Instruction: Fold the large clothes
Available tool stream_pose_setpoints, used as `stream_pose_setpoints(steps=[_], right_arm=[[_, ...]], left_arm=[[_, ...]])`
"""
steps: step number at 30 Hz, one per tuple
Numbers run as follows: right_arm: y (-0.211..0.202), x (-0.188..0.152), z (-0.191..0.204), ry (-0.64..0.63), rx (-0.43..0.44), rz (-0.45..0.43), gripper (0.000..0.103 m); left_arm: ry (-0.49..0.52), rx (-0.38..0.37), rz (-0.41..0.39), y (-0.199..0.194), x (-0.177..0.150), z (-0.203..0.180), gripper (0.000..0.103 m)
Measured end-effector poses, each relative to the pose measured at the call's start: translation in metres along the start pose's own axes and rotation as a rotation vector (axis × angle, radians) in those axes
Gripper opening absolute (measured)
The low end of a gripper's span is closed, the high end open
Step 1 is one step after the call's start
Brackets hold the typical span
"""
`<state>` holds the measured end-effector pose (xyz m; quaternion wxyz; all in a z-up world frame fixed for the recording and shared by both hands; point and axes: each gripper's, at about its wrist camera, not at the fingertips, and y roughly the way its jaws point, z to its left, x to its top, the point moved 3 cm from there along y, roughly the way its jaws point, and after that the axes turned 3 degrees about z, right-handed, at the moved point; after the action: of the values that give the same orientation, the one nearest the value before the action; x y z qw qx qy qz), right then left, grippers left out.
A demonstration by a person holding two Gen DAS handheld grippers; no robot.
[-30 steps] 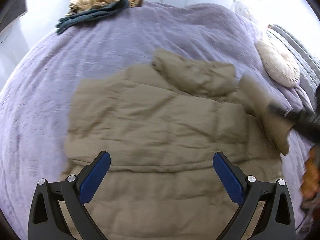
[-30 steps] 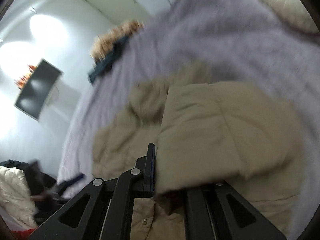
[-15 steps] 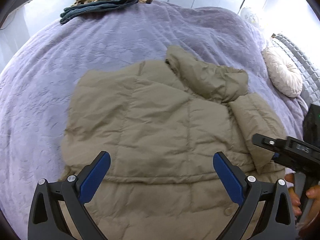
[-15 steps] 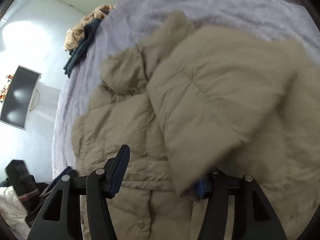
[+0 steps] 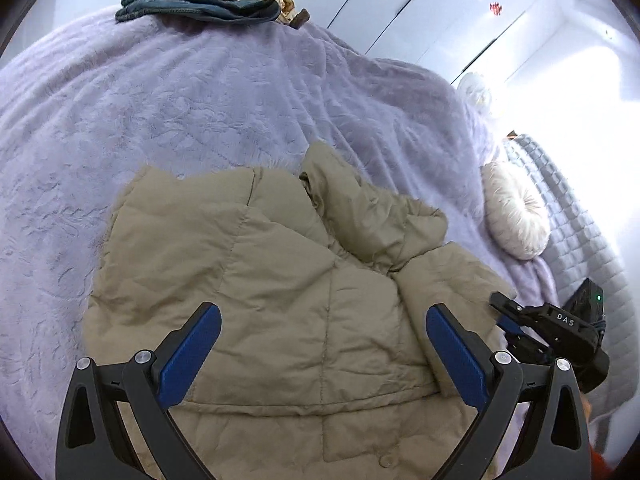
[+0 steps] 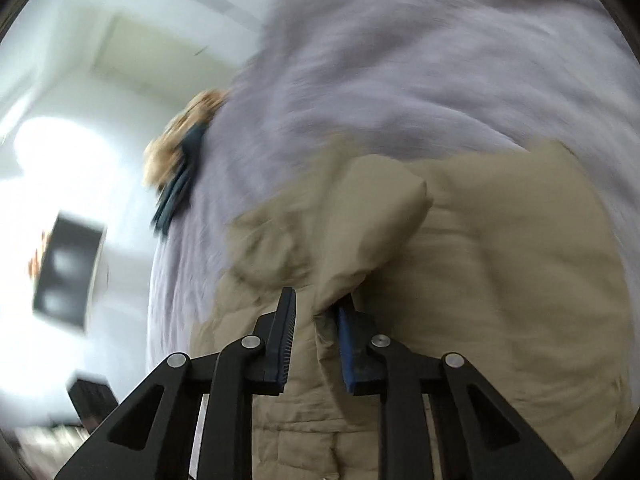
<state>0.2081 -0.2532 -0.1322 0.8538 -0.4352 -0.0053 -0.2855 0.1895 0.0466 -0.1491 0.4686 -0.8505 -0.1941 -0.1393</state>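
A bed (image 5: 200, 112) under a plush lavender cover carries the puffy, quilted khaki jacket (image 5: 288, 304), spread flat with its sleeve folded across the front. The left claw (image 5: 320, 356) hangs spread wide above the jacket, holding nothing. The right claw (image 6: 316, 332) is narrowed around a raised fold of jacket fabric; motion blur hides whether it pinches.
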Motion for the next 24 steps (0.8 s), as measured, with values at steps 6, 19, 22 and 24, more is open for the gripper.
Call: stream_pose_setpoints(steps=[6,19,22,24], right_arm=[[0.047,-0.052,0.084,-0.352,-0.002,0.165,0.022],[0.016,-0.097,-0.002,-0.135,-0.059,0.289,0.060],[-0.023,-0.091,-0.070,0.099,-0.064,0.236,0.061],[-0.041,-0.088,-0.104,0.227,-0.064,0.193,0.061]], left_arm=[[-0.093,-0.097,0.047,-0.004,0.002,0.021,0.103],[-0.069,-0.108,0.147,0.029,-0.016,0.007,0.103],[-0.043,-0.108,0.184,0.047,-0.020,-0.002,0.103],[-0.024,-0.105,0.206,0.059,-0.021,-0.009,0.103]])
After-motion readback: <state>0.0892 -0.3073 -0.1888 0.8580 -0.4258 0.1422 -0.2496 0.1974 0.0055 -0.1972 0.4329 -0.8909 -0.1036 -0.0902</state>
